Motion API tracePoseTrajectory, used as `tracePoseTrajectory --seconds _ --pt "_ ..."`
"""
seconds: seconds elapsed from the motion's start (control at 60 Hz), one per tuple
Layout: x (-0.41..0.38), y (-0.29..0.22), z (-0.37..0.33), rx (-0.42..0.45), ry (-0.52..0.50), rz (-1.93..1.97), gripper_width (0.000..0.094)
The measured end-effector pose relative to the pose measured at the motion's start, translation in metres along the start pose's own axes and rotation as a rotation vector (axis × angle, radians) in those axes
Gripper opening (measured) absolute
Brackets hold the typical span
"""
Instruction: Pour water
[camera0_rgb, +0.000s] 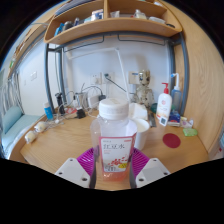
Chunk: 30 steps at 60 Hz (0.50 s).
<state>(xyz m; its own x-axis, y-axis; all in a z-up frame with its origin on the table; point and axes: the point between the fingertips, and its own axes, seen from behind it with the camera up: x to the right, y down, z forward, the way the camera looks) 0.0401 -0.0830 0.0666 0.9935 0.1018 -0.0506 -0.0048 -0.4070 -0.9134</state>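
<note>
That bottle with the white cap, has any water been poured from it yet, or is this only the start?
Done: the fingers are closed on the bottle, which stands upright between them. In hand: holding it just in front of a white bowl on the desk. Left: the white cap is still on, so opening, tilting and pouring look undone.

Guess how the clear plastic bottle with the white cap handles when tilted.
The clear plastic bottle sits between the gripper fingers; thin walls probably flex under squeeze. Tall, narrow shape likely tips easily. Smooth label could slip.
</note>
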Motion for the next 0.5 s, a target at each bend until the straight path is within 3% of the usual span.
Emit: tracePoseTrajectory --seconds 0.3,0.5 --pt "-0.075 -0.08 0.057 0.035 -0.232 0.701 0.0465" --pt "-0.048 -0.119 0.073 0.122 -0.249 1.174 0.0465"
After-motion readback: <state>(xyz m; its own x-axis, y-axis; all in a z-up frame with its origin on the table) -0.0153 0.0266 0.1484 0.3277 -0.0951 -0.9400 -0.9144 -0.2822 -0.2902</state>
